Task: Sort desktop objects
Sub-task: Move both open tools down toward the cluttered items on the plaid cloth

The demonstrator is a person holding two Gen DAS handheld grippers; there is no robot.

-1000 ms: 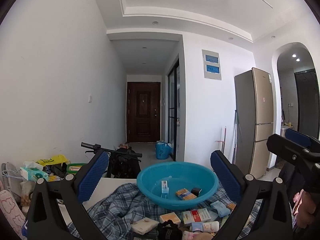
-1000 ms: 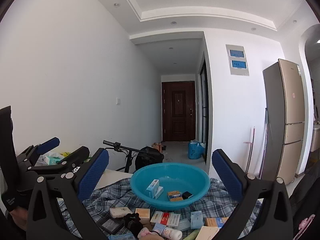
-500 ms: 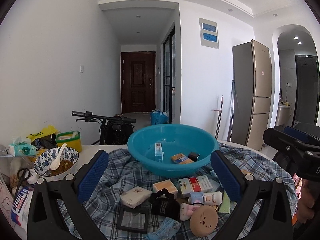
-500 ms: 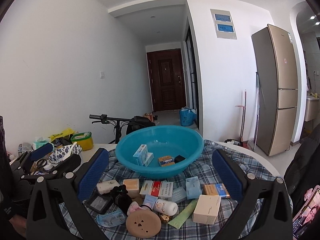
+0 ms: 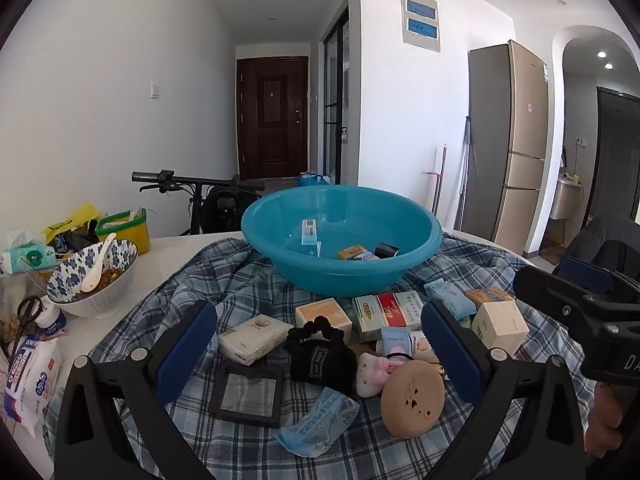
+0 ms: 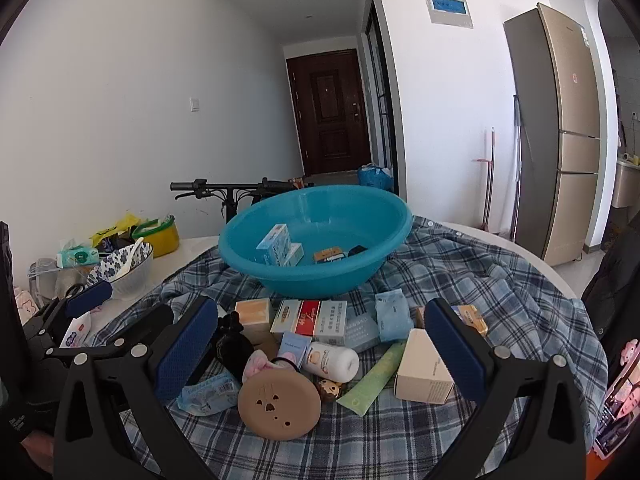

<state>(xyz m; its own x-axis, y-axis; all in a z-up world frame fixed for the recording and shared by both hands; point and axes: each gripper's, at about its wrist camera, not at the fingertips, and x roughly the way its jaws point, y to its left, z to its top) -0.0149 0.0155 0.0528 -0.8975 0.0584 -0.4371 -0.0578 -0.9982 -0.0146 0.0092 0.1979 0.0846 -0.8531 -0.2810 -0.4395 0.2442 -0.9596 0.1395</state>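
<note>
A blue basin (image 5: 412, 236) (image 6: 384, 216) stands on a plaid cloth (image 5: 224, 276) and holds a few small boxes. In front of it lies a heap of small items: a round tan compact (image 5: 412, 398) (image 6: 278, 406), a black pouch (image 5: 322, 356), a white packet (image 5: 254, 338), a black-framed mirror (image 5: 248, 392), a red-and-white box (image 6: 310, 316), a white bottle (image 6: 332, 360), a green tube (image 6: 374, 380) and a cream box (image 6: 422, 370). My left gripper (image 5: 318, 354) hovers open over the heap. My right gripper (image 6: 320, 354) is open too, above the compact and bottle.
On the left of the white table (image 5: 168, 244) stand a patterned bowl with a spoon (image 5: 92, 280), a green-lidded tub (image 5: 124, 228), tissues (image 5: 26, 254), scissors (image 5: 26, 314) and a wipes pack (image 5: 30, 376). A bicycle (image 5: 200, 192) and a fridge (image 5: 508, 140) stand behind.
Both grippers have tilted down and moved in from facing the hallway to hovering over the heap of items in front of the basin. Both stayed open and empty.
</note>
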